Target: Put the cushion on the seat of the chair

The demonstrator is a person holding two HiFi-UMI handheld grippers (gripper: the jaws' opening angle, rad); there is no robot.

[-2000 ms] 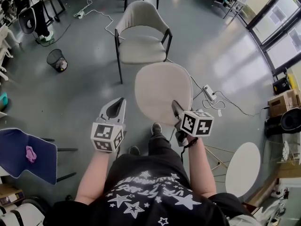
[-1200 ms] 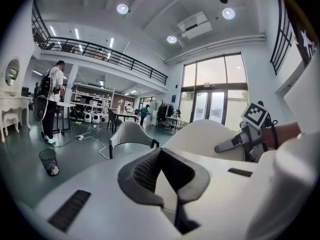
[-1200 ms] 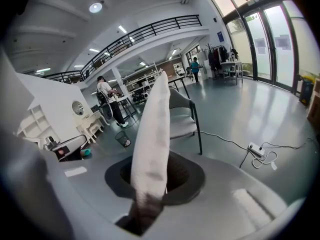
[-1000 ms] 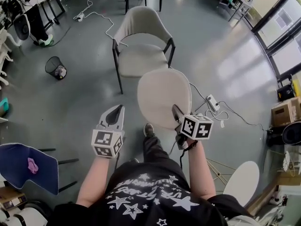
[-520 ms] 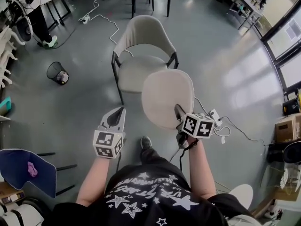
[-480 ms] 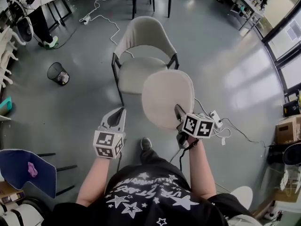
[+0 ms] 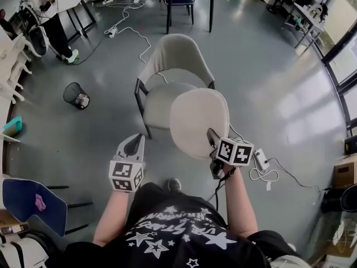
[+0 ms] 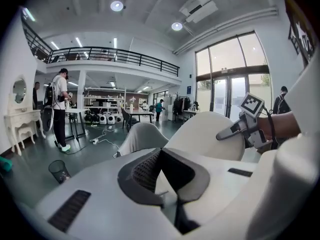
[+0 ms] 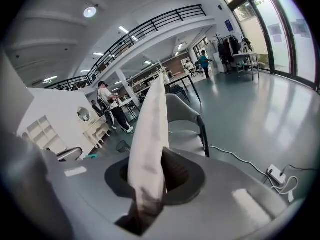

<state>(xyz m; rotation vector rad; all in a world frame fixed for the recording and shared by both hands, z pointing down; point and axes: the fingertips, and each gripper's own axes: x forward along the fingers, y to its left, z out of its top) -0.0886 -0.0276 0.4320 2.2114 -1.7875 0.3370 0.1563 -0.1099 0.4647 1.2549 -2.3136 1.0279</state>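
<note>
One oval beige fabric cushion (image 7: 198, 119), rim clamped in right hand-held gripper (image 7: 210, 134) (left hand-held gripper (image 7: 136, 140) closed)

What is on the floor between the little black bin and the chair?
Nothing. In the head view, the floor between the bin and the chair is bare.

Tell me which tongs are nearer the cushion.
Right. The right tongs are clamped on the near edge of the cushion; the left tongs hang apart to its left, empty.
</note>
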